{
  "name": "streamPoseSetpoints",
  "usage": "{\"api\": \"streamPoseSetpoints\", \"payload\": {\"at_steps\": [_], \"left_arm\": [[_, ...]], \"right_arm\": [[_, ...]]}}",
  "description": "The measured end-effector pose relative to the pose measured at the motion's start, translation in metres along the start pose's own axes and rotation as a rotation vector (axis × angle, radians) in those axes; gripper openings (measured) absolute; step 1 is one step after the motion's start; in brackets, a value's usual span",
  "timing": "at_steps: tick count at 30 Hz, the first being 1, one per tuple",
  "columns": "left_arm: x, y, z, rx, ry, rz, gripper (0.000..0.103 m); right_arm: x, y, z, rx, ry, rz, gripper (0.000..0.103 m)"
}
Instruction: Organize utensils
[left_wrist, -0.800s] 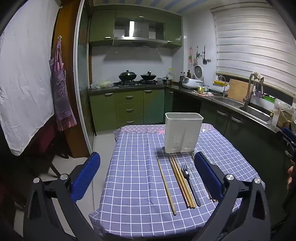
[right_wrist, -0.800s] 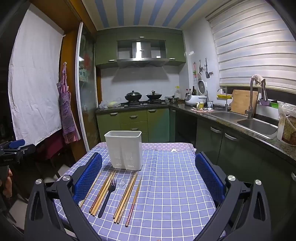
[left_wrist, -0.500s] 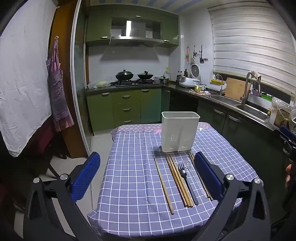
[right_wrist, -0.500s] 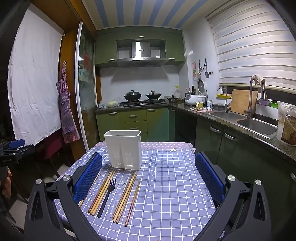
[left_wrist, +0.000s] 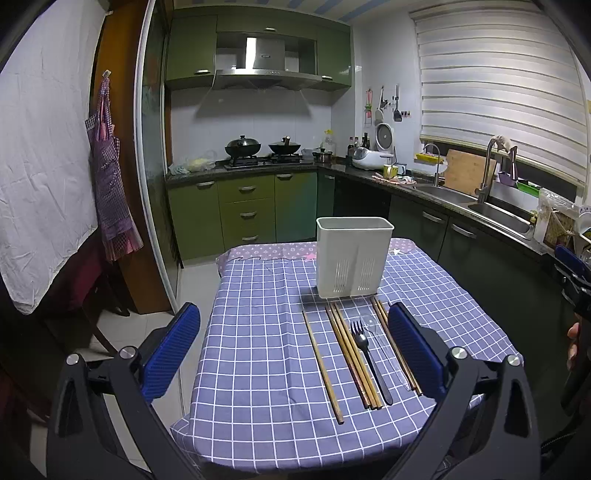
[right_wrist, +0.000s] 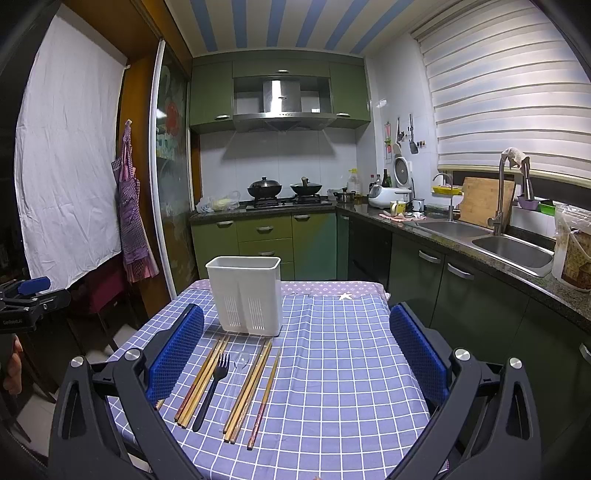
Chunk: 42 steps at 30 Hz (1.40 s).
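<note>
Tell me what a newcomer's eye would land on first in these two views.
First the white holder, upright at the middle of the checked tablecloth. Next the utensils laid flat in a row just in front of it: chopsticks on either side of a black fork and a clear spoon. Both grippers, left and right, hang open above the table's near edge, holding nothing.

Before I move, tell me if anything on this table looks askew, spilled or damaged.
Nothing stands out. The white utensil holder stands upright, and the chopsticks, black fork and clear spoon lie in tidy rows in front of it on the checked tablecloth.
</note>
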<state>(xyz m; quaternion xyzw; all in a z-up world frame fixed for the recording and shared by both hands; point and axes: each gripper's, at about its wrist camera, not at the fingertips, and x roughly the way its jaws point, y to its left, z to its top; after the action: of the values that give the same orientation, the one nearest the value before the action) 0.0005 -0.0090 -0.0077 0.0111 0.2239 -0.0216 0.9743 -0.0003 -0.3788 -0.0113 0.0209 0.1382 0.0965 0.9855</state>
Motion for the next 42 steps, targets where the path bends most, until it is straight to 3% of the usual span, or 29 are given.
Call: {"api": "streamPoseSetpoints", "payload": {"at_steps": [42], "left_arm": [[0.009, -0.001, -0.006, 0.007, 0.038, -0.010, 0.097]], "right_arm": [[0.014, 0.006, -0.008, 0.002, 0.027, -0.004, 0.099]]}}
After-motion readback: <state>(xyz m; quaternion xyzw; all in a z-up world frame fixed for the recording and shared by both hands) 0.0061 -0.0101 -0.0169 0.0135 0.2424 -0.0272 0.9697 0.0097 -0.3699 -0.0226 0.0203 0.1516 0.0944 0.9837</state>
